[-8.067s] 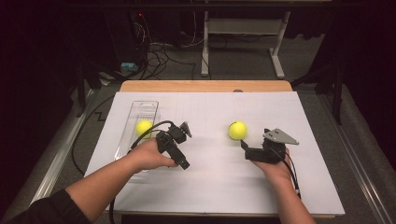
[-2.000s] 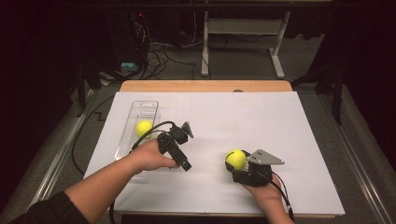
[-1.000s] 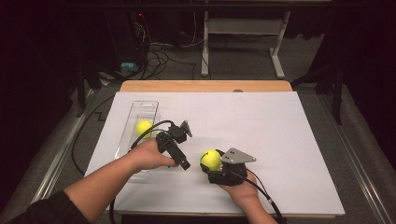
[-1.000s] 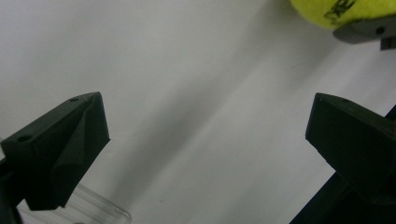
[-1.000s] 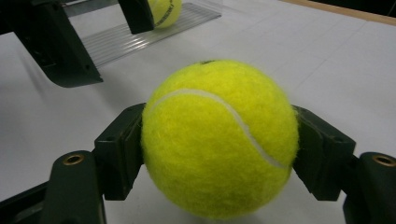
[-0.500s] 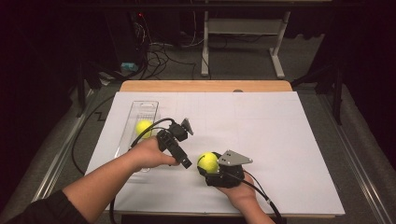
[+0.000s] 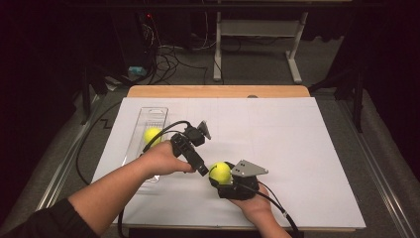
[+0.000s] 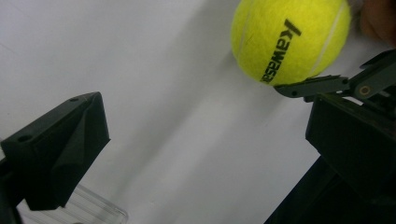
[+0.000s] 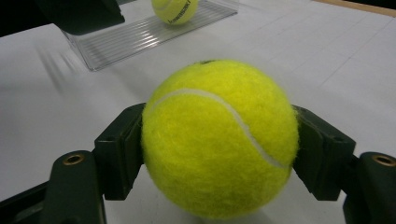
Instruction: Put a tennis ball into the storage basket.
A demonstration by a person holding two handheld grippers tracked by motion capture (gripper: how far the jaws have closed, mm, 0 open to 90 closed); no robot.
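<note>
A yellow tennis ball (image 7: 219, 171) sits clamped between the jaws of my right gripper (image 7: 223, 176) at the front middle of the white table. In the right gripper view the ball (image 9: 219, 140) fills the gap, with a black pad pressed on each side. My left gripper (image 7: 200, 167) hovers just left of it, tilted down toward the ball. In the left gripper view its own jaws (image 8: 205, 116) stand wide apart with nothing between them, and the ball (image 8: 289, 39) lies ahead at the upper right. A second tennis ball (image 7: 152, 135) rests in a clear plastic tray (image 7: 154, 113).
The clear tray (image 9: 140, 39) lies along the left side of the white table cover (image 7: 297, 144), with the second ball (image 9: 175, 9) inside it. A cable trails from each gripper over the front edge. Beyond the table's far edge are a dark floor, cables and a stand.
Since the earliest frame my right gripper took the ball from the table's right part and carried it left, close to the left gripper. In the last second the left gripper rose slightly.
</note>
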